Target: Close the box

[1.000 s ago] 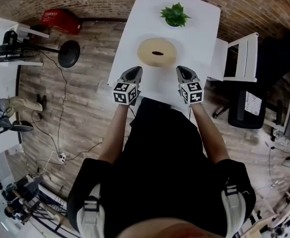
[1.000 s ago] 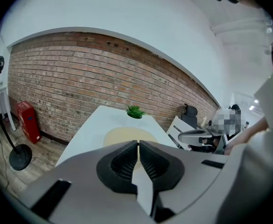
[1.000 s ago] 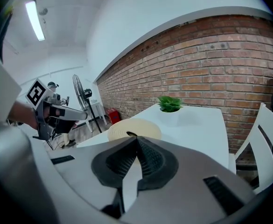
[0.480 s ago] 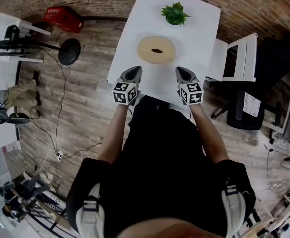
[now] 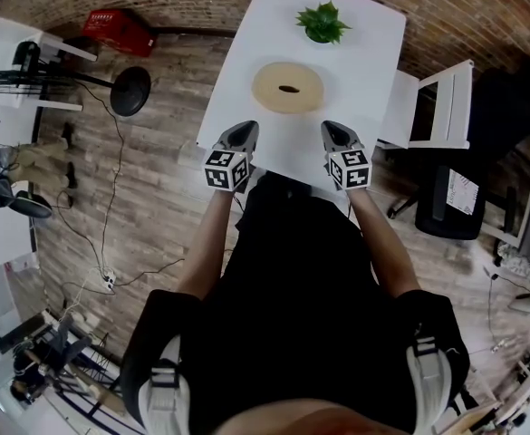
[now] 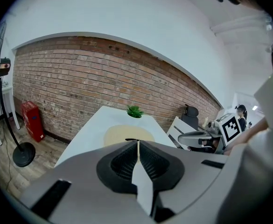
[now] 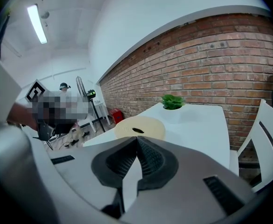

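A round tan box (image 5: 287, 87) with a small dark slot in its lid sits in the middle of the white table (image 5: 355, 53); it shows too in the left gripper view as the box (image 6: 127, 134) and in the right gripper view as the box (image 7: 141, 126). My left gripper (image 5: 243, 134) hangs at the table's near edge, left of the box and short of it, shut with nothing in it. My right gripper (image 5: 333, 132) is level with it on the right, likewise shut and empty. Both point toward the box without touching it.
A small green plant (image 5: 320, 23) stands at the table's far end. A white chair (image 5: 437, 107) and a dark office chair (image 5: 455, 198) stand to the right. A fan stand (image 5: 129, 91), a red crate (image 5: 113, 32) and cables lie on the wooden floor at left. A brick wall runs behind.
Both grippers stay where they were. The view has shifted slightly, and a person at the far left edge has moved.
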